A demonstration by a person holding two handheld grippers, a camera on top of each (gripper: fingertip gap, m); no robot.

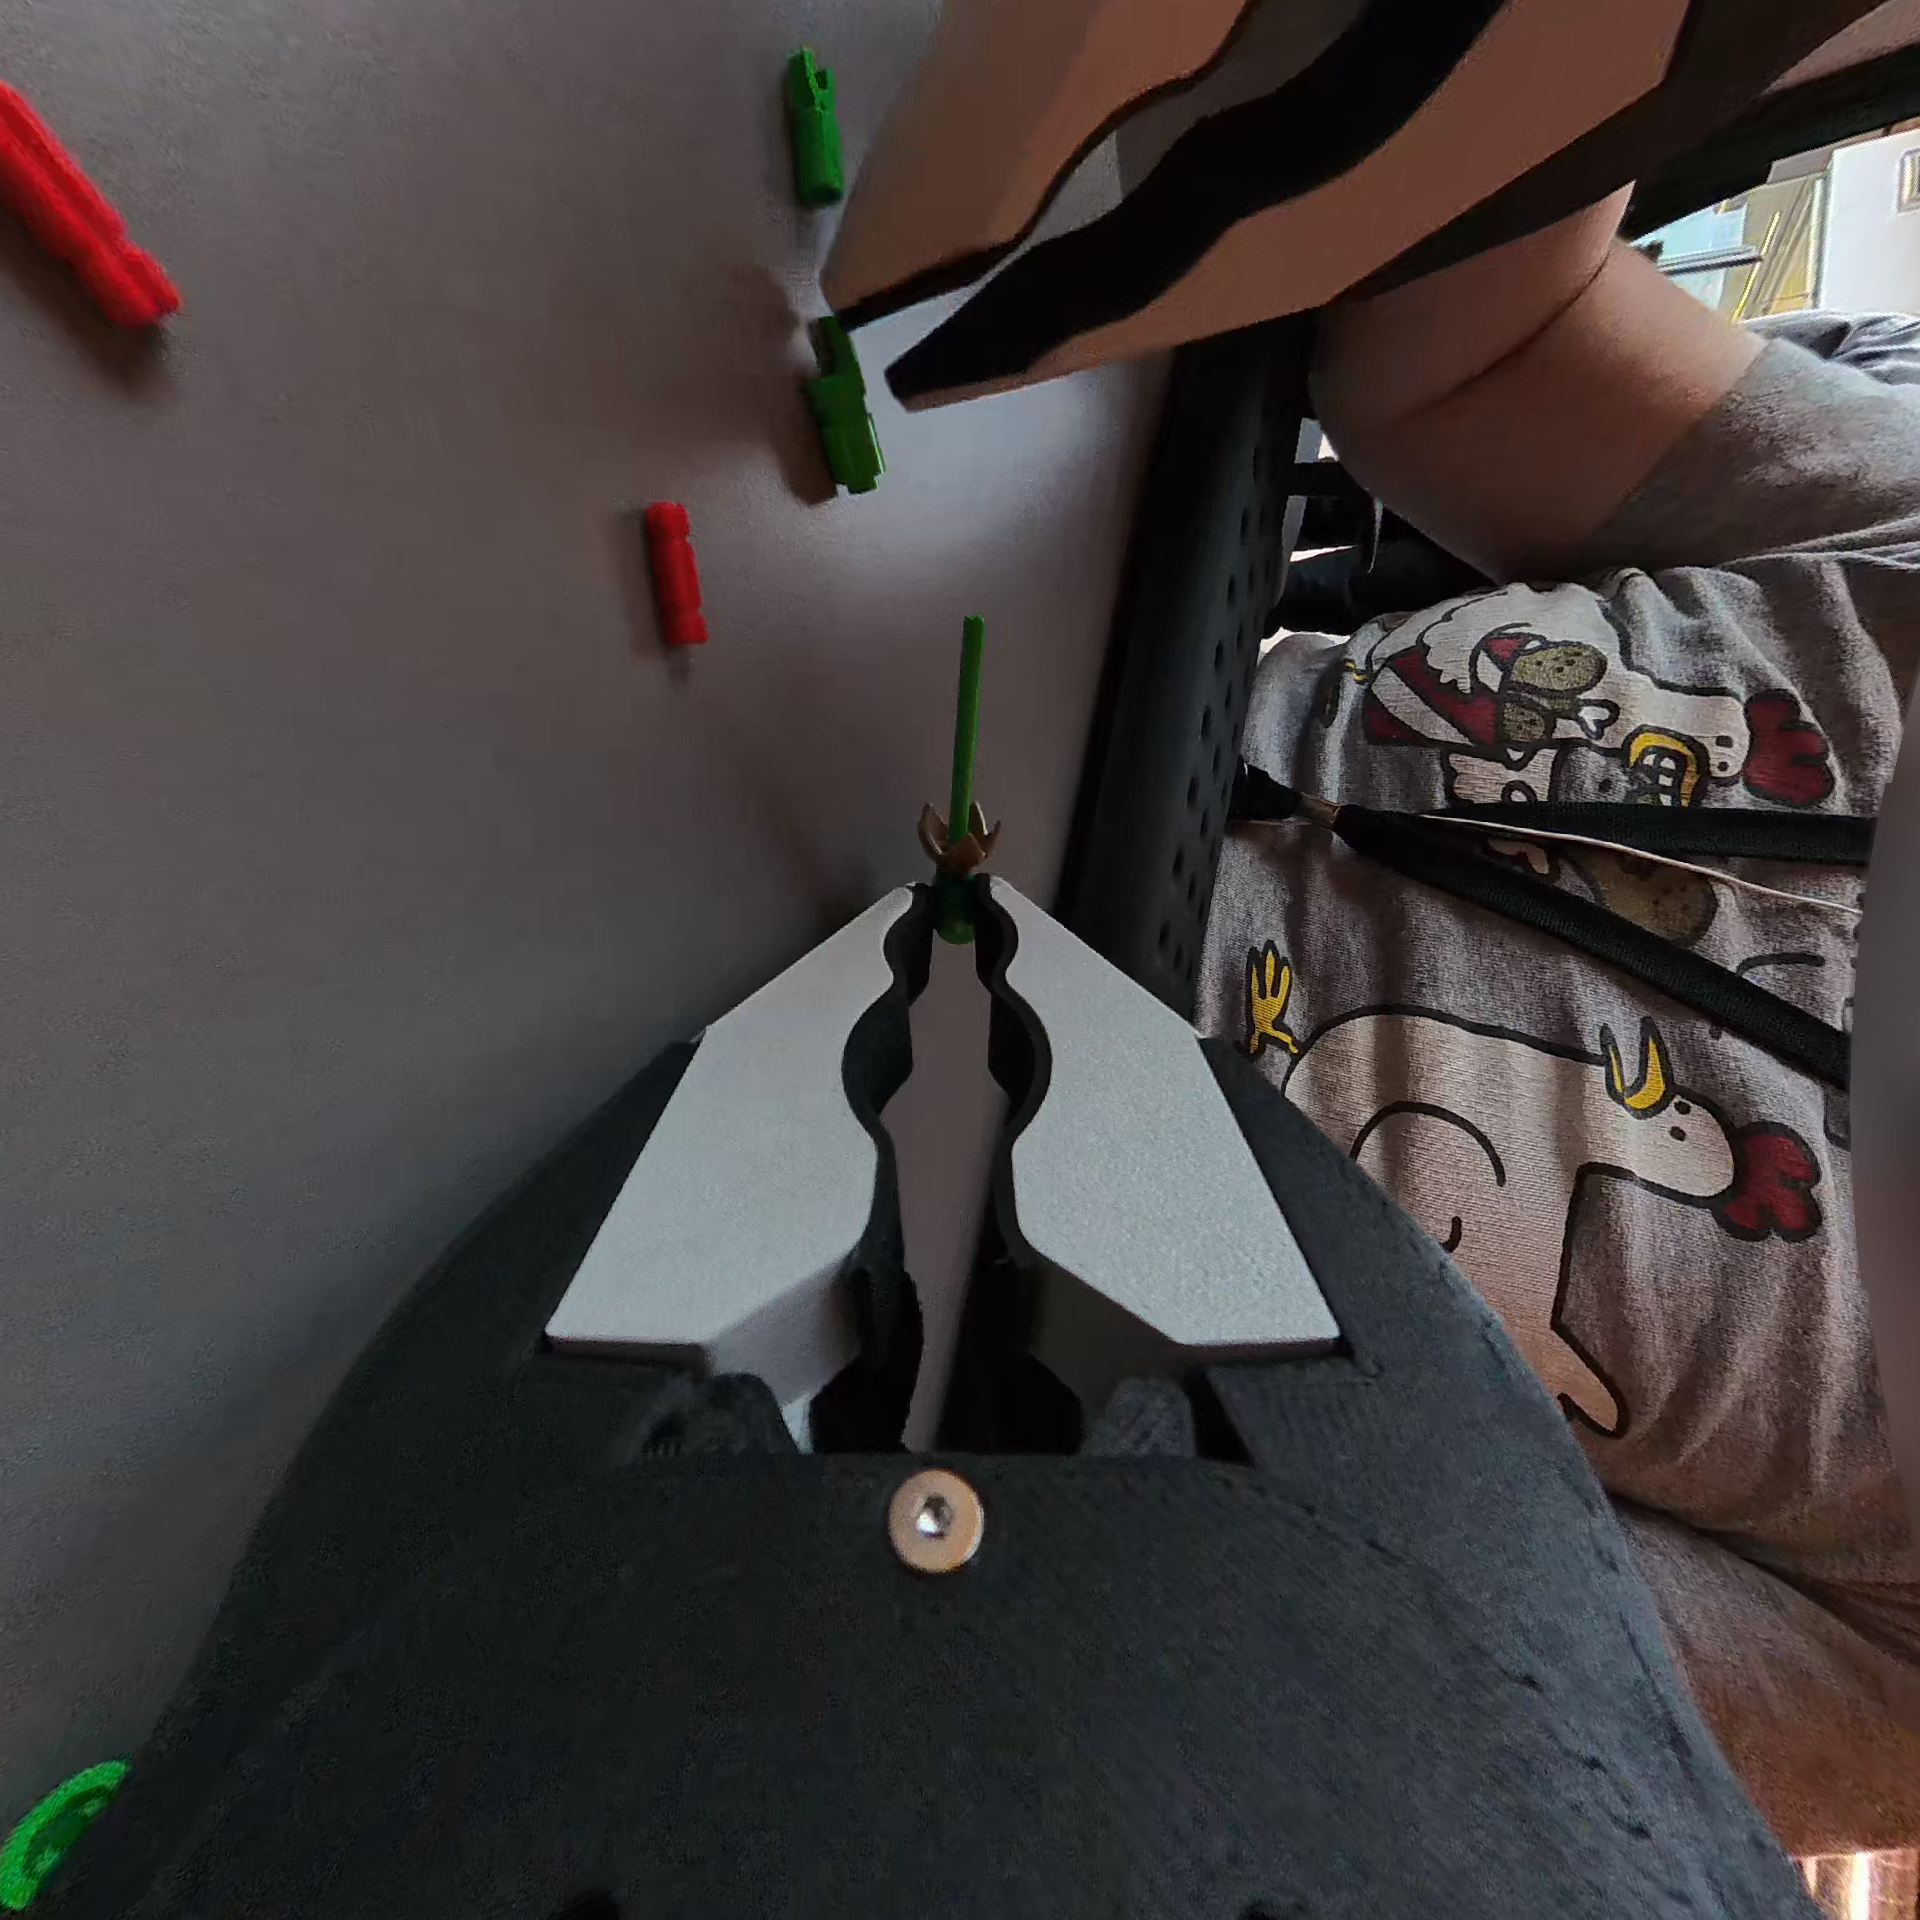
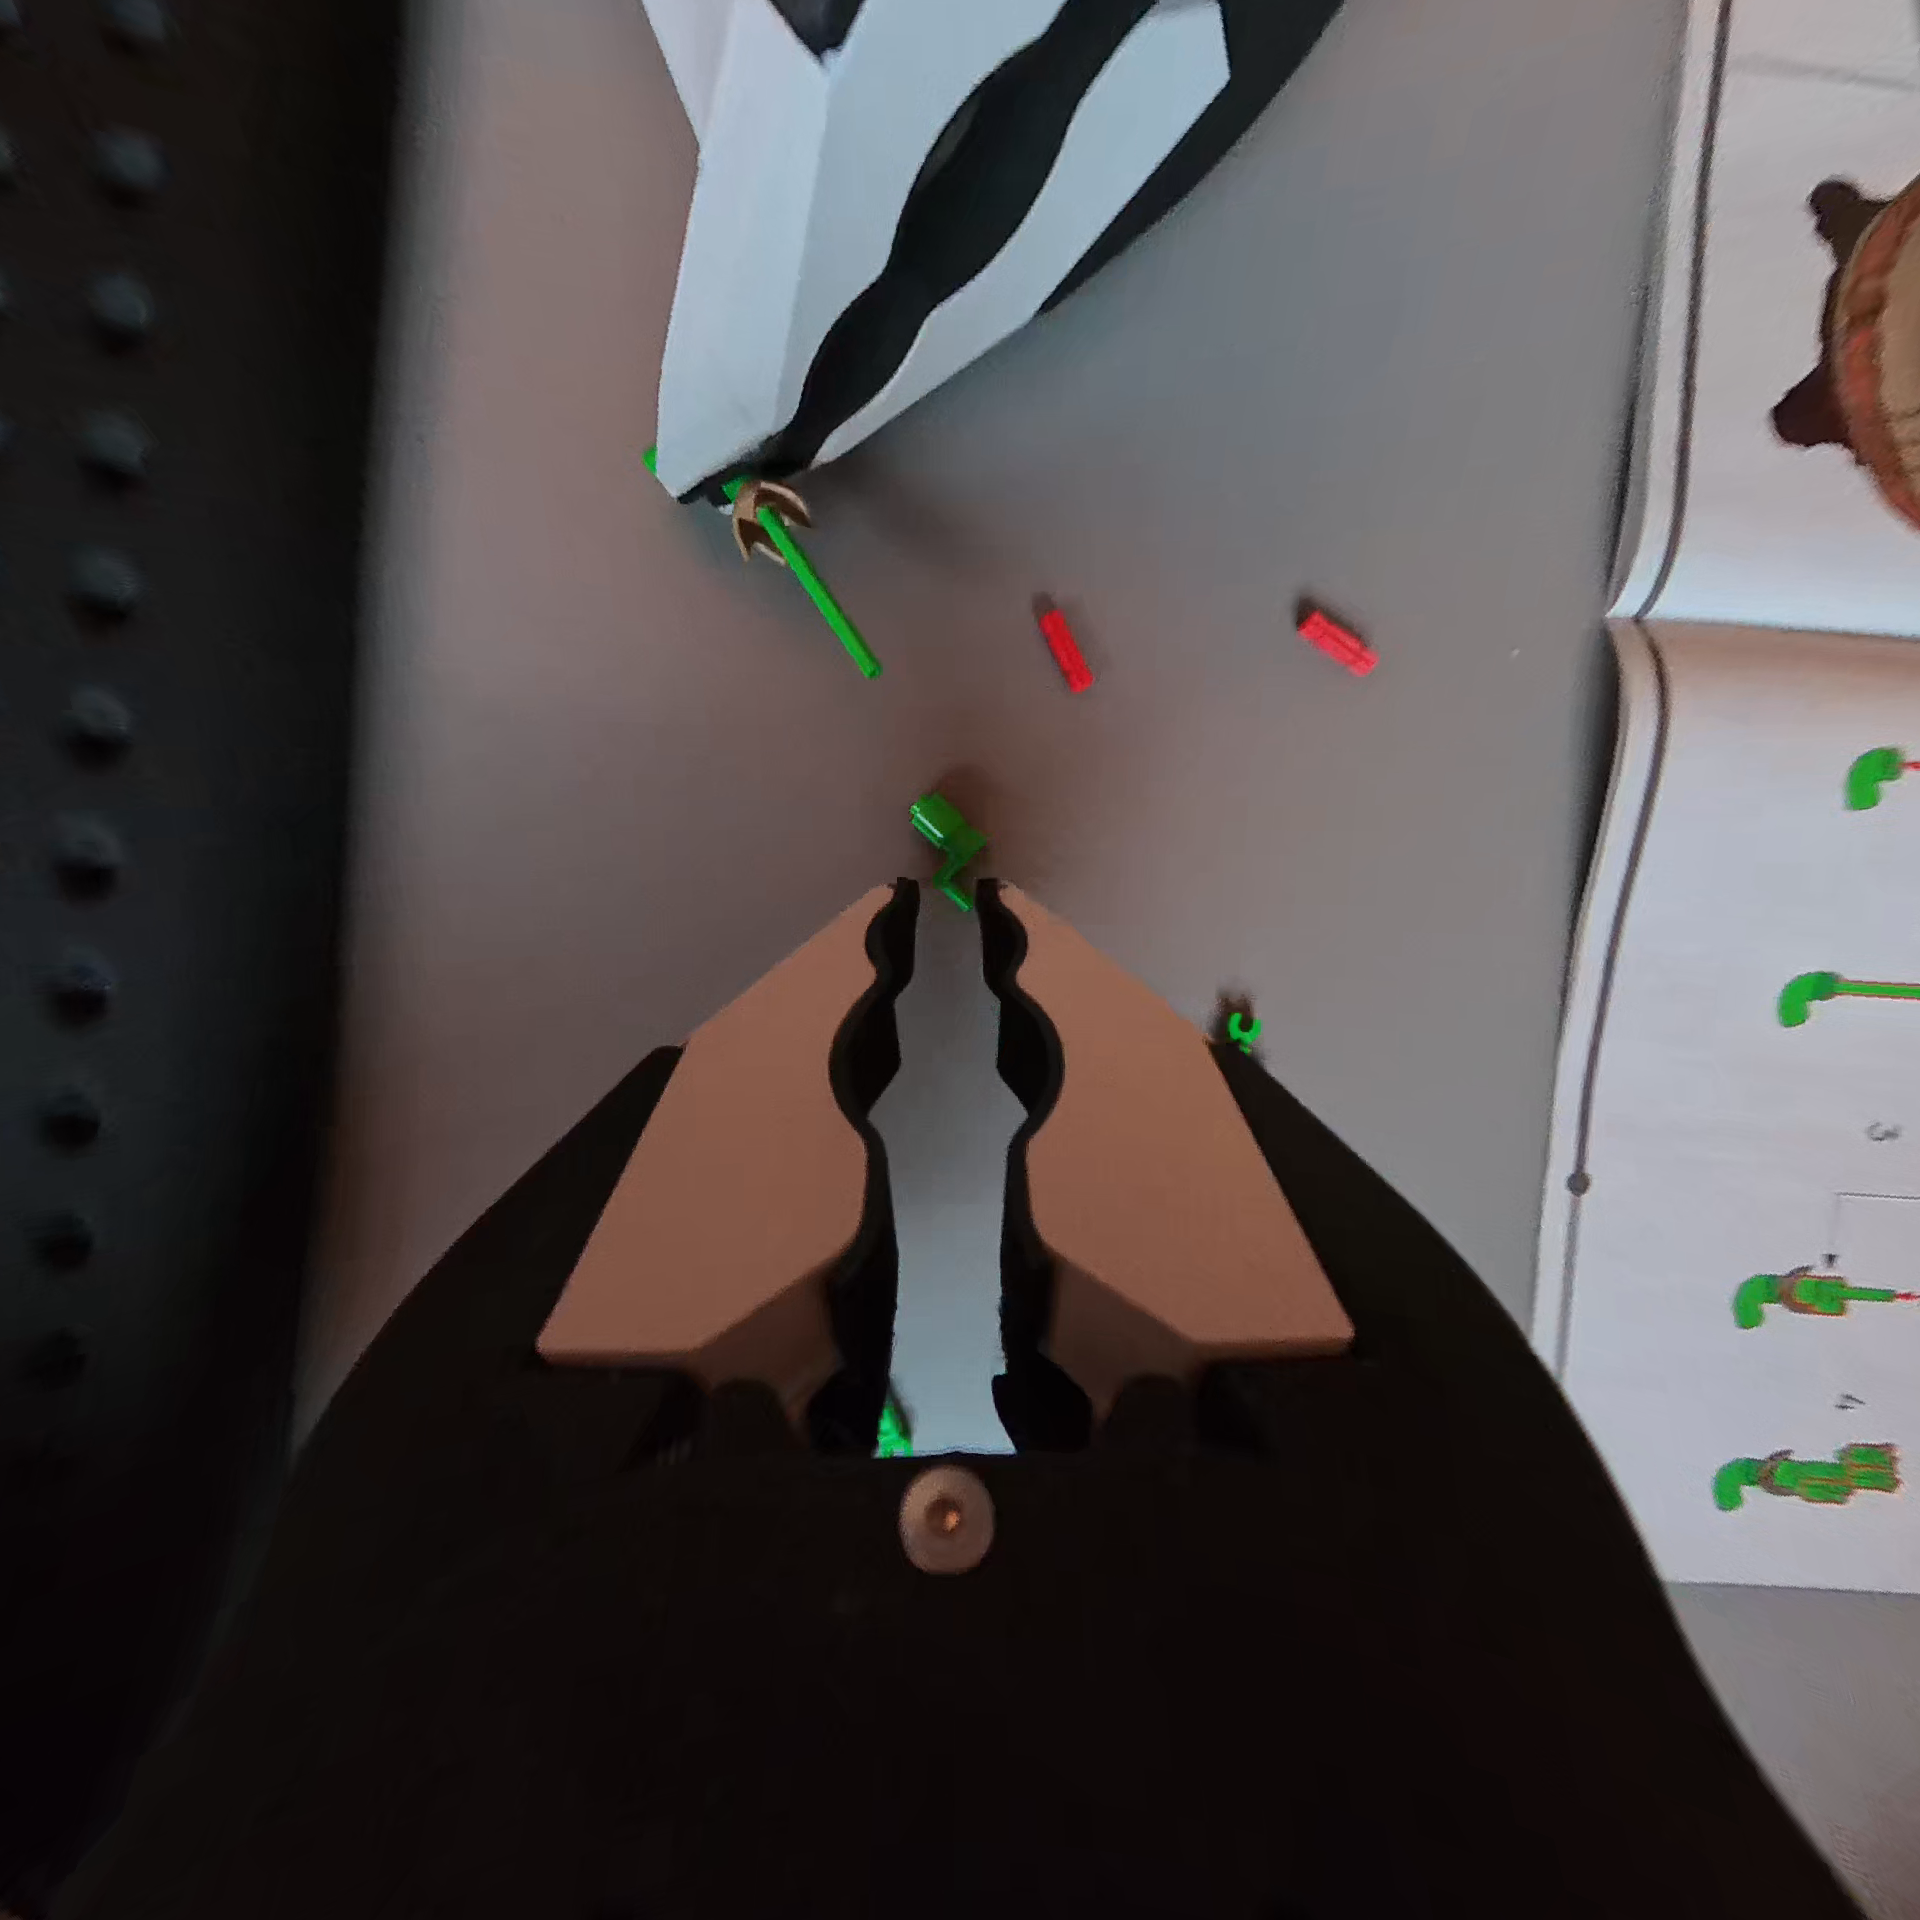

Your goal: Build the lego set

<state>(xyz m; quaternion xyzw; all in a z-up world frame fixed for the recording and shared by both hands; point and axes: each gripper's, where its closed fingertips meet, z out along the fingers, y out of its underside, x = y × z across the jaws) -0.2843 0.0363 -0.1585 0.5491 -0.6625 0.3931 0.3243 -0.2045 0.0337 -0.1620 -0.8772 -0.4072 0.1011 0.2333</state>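
While the left gripper [image 1: 951, 899] pinches the stem [image 1: 968, 717] tight at its bottom end, just under the little brown flower [image 1: 958, 836], the right gripper [image 2: 948, 888] should go slow. Its fingers are a little apart with nothing in them, and the tips sit on both sides of a green peg [image 2: 948, 844] at the middle of the right view. I think the good way is to get the peg straight between the tips, then squeeze softly so it does not pop away.

The left gripper is at the top of that view, pointing down, and the stem sticks out toward the lower right. Farther off, two red pins [image 2: 1065, 649] lie on the table [image 2: 1351, 312]. The paper guide [image 2: 1766, 1039] is at the right edge.
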